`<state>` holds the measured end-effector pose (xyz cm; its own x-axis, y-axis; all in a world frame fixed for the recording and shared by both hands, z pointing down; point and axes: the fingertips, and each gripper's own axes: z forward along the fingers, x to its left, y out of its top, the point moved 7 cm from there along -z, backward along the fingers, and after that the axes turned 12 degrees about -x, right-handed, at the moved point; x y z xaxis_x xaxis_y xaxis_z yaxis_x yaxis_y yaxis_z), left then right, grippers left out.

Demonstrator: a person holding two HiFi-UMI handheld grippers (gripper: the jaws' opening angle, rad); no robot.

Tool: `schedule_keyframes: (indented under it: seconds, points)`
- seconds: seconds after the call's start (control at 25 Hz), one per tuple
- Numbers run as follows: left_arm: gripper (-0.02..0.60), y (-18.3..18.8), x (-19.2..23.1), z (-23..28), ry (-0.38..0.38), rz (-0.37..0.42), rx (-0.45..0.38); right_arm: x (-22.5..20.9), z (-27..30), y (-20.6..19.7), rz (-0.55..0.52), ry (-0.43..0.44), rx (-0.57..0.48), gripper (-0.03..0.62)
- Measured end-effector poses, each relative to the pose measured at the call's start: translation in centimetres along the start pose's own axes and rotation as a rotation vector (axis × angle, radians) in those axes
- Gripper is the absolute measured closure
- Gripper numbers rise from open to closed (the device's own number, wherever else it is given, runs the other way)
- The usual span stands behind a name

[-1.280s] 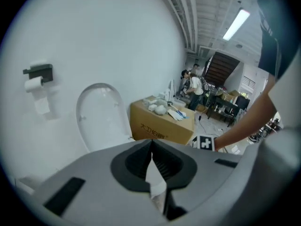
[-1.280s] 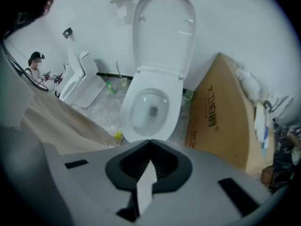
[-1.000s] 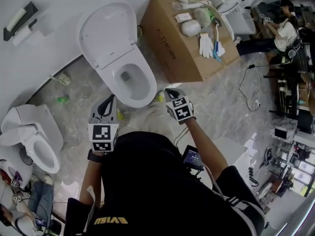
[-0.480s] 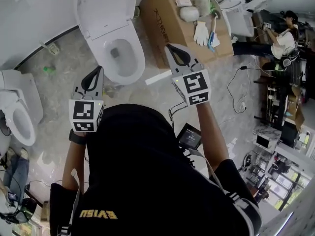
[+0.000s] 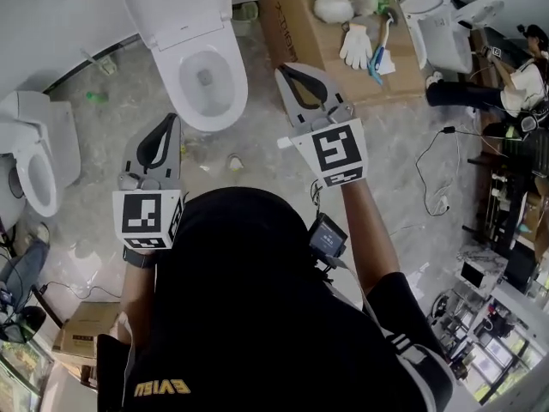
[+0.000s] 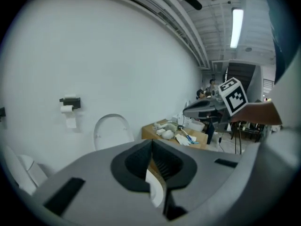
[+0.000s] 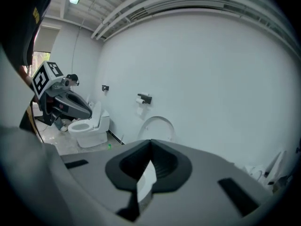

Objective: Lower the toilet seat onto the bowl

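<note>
Grey stone-look floor (image 5: pixel 257 118), white wall; the toilet seat (image 5: pixel 176 3) stands raised behind the bowl (image 5: pixel 206 80), ahead of and between your two finger pairs, with a cardboard box (image 5: pixel 296 24) just beyond the right fingers and a second toilet (image 5: pixel 34 157) left of the left fingers. Left gripper (image 5: pixel 165 120) and right gripper (image 5: pixel 288 69): fingers pressed together, nothing pinched. Versus a second ago, both grippers are higher.
</note>
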<state>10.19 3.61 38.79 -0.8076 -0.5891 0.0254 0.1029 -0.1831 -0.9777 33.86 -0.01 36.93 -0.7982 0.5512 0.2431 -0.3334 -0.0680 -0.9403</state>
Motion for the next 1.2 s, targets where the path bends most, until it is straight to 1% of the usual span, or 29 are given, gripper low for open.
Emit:
schedule_keyframes:
  seconds: [0.12,0.2,0.24,0.32,0.36,0.4,0.48,0.52,0.56,0.64,0.72,0.76,0.88,1.0,1.08,1.2]
  points:
    - [0.569,-0.4,-3.6,-1.8,0.012,0.041,-0.003,0.2,-2.7,-0.4,0.045,0.002,-0.047,0.6]
    - [0.569,-1.2,-5.2,-2.9,0.019,0.037,0.005,0.9,-4.9,-0.5,0.066,-0.015,-0.063,0.6]
    - [0.569,-1.6,-5.9,-3.4,0.01,0.028,0.003,1.3,-5.8,-0.5,0.083,-0.033,-0.065,0.6]
    - [0.569,-1.9,-7.1,-4.3,-0.053,0.013,-0.015,2.2,-7.3,-0.6,0.145,-0.077,-0.079,0.6]
    - [0.57,-1.9,-7.7,-4.7,-0.086,0.019,-0.031,2.6,-8.0,-0.7,0.18,-0.098,-0.086,0.6]
    - [0.57,-1.9,-8.1,-5.0,-0.1,0.041,-0.046,3.0,-8.4,-0.8,0.208,-0.117,-0.092,0.6]
    - [0.569,-1.8,-8.1,-5.4,-0.079,0.1,-0.066,3.8,-8.8,-0.8,0.225,-0.14,-0.099,0.6]
    - [0.569,-1.8,-7.7,-5.6,-0.057,0.108,-0.075,4.3,-8.7,-0.8,0.219,-0.136,-0.095,0.6]
    - [0.569,-1.7,-7.2,-5.8,-0.033,0.096,-0.086,4.8,-8.5,-0.8,0.211,-0.122,-0.091,0.6]
    - [0.569,-1.7,-5.9,-6.3,0.015,0.042,-0.107,5.8,-7.8,-0.4,0.201,-0.082,-0.097,0.6]
    - [0.569,-1.8,-4.9,-7.0,0.048,0.001,-0.106,6.7,-7.7,0.4,0.186,-0.051,-0.117,0.6]
    - [0.569,-1.8,-4.5,-7.3,0.057,-0.005,-0.099,7.1,-7.8,0.9,0.177,-0.039,-0.133,0.602]
    - [0.569,-1.4,-3.6,-7.9,0.075,0.007,-0.105,7.9,-8.0,1.9,0.183,0.007,-0.173,0.6]
    - [0.57,-1.2,-3.7,-8.6,0.098,0.023,-0.117,8.8,-8.1,1.6,0.199,0.058,-0.161,0.6]
    - [0.569,-1.4,-4.0,-9.2,0.112,0.032,-0.112,9.0,-8.4,1.2,0.195,0.052,-0.149,0.6]
    - [0.569,-1.4,-3.9,-9.2,0.121,0.035,-0.107,8.4,-8.7,1.2,0.2,0.035,-0.176,0.602]
